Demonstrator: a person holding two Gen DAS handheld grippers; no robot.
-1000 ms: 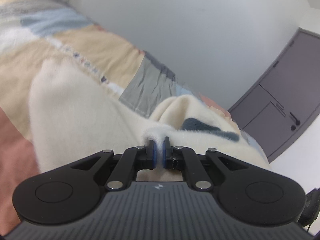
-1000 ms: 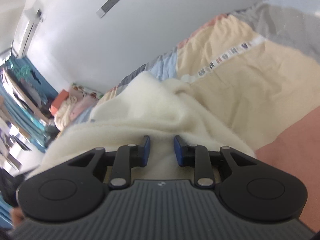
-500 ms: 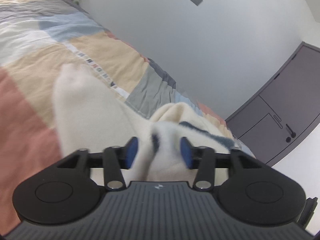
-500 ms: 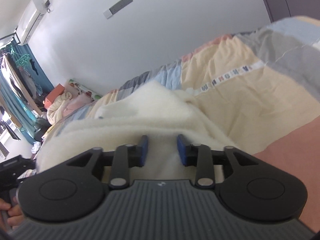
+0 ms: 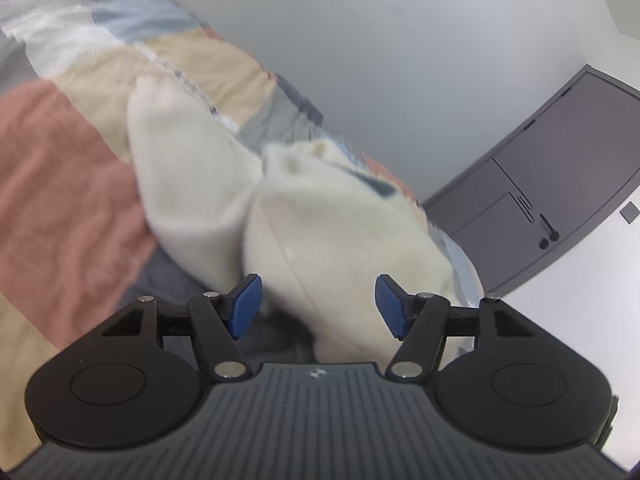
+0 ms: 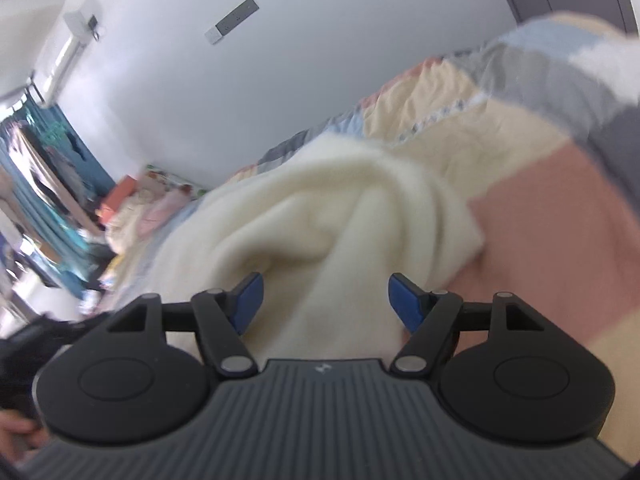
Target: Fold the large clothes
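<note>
Cream fleece (image 5: 332, 232) bunched in a heap on the bed (image 5: 60, 184), over the patchwork cover, close to the bed edge nearest the cameras. Dark patch on it toward the far side in the left view. Looks rumpled, folds all over in the right view (image 6: 320, 216).

Left claw (image 5: 318, 306) spreading apart, blue pads (image 5: 244, 306) clear of the cloth; fleece sitting in the gap but not pinched. Right claw (image 6: 326, 302) also spreading, pads (image 6: 404, 302) off the fabric, a fold of fleece between them, loose.

Both frames a bit blurry. Grey door (image 5: 560, 184) off past the bed's far corner in the left view; wall AC (image 6: 76, 44) and a clothes rack (image 6: 44, 168) behind the bed in the right view. Bit of a hand (image 6: 16, 428) at the bottom left there.
</note>
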